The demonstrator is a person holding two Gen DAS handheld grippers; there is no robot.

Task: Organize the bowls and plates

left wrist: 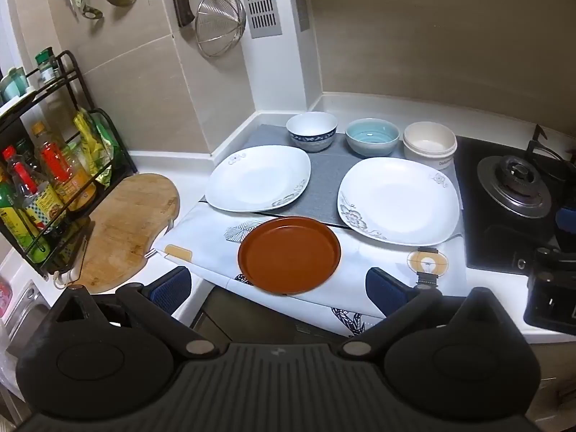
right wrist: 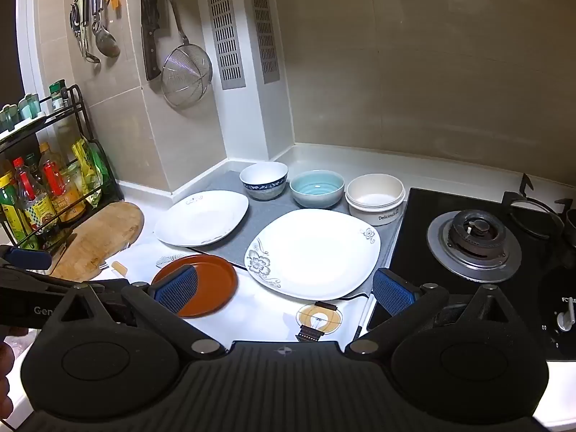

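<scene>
1. White kitchen table point(left wrist: 504, 298) in a tiled corner, grey mat point(left wrist: 324, 180) on it.
2. Round brown plate point(left wrist: 289, 255) at front edge; two white square floral plates point(left wrist: 258, 177) point(left wrist: 397, 199) behind.
3. Back row: blue-patterned white bowl point(left wrist: 311, 130), light blue bowl point(left wrist: 372, 136), cream bowl point(left wrist: 429, 144).
4. Left gripper point(left wrist: 277, 288) and right gripper point(right wrist: 284, 293): fingers wide apart, empty, above the front edge.
5. Black gas hob point(right wrist: 475, 241) right, wooden cutting board point(left wrist: 126, 226) left.

Ahead of the jaws and to their left, a wooden cutting board point(left wrist: 129, 230) lies beside a black condiment rack point(left wrist: 54, 165) of bottles. Far ahead a wire strainer point(left wrist: 220, 21) hangs on the wall. A gas burner point(right wrist: 475, 237) sits right of the jaws.
</scene>
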